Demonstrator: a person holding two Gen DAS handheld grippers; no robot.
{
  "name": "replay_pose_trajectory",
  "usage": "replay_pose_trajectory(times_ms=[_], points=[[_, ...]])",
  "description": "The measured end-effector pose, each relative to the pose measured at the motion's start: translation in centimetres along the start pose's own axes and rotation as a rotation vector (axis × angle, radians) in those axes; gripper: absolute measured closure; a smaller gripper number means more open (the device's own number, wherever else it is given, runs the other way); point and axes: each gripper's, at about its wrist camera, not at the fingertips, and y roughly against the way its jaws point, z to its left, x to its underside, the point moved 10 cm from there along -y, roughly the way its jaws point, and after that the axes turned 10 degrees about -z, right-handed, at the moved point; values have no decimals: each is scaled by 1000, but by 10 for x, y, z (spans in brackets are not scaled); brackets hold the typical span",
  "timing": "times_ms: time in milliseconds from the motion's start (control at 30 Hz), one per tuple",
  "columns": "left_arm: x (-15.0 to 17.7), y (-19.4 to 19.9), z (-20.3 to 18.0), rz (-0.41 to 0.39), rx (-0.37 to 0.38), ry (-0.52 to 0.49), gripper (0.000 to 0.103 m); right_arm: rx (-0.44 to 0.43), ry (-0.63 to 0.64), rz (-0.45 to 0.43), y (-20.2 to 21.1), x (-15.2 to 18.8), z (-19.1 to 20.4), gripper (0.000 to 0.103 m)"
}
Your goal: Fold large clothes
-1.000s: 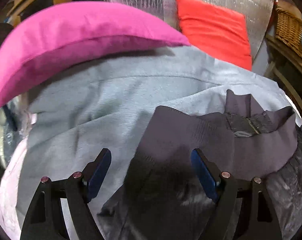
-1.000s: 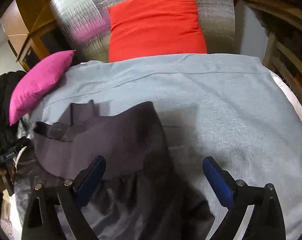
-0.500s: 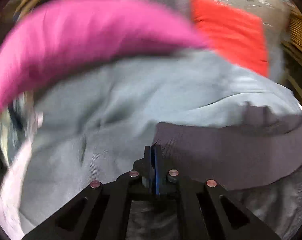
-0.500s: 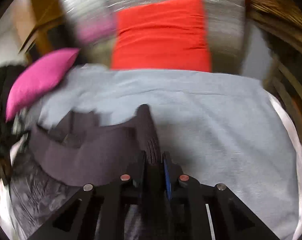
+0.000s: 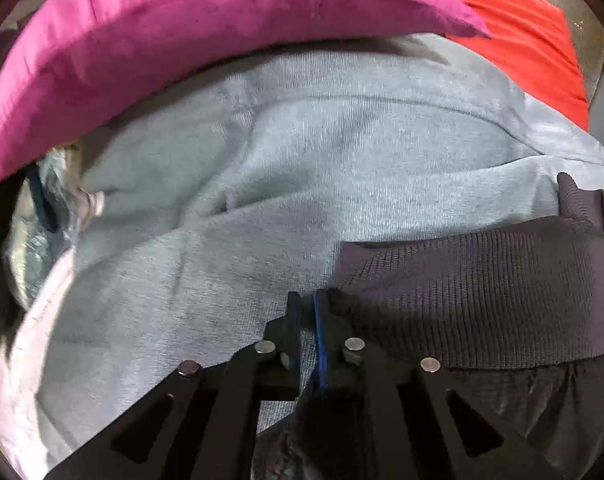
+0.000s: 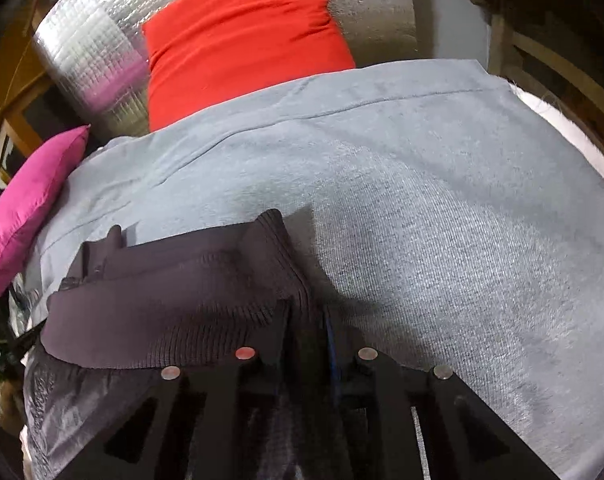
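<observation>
A dark grey jacket (image 5: 482,300) with a wide ribbed hem band lies on a grey blanket (image 5: 302,168); it also shows in the right wrist view (image 6: 161,300). My left gripper (image 5: 310,300) is shut on the left end of the ribbed band. My right gripper (image 6: 310,312) is shut on the band's right end. The band is stretched between them. The shiny jacket body (image 6: 61,412) hangs below the band and is partly hidden by the grippers.
A magenta pillow (image 5: 161,48) lies at the blanket's far left, also visible in the right wrist view (image 6: 29,204). A red pillow (image 6: 241,36) leans against silver quilted foil (image 6: 85,52) at the back. Wooden furniture (image 6: 550,64) stands to the right.
Both grippers went from wide open to shut on the ends of the jacket's ribbed band, and have moved forward toward the pillows with it.
</observation>
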Motion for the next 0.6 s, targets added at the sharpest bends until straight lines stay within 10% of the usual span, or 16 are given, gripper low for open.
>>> replay_pose_trajectory(times_ms=[133,333,600], points=[[-19,52,20,-107,-27,73,44,110,40,-59,38,-14,-4,29],[-30,178,32,-377,-61,90,34,119,145,-256,146,-12,37,28],[73,249,-83,-454,118,-16,28,94,437,-352,193,110,132,21]])
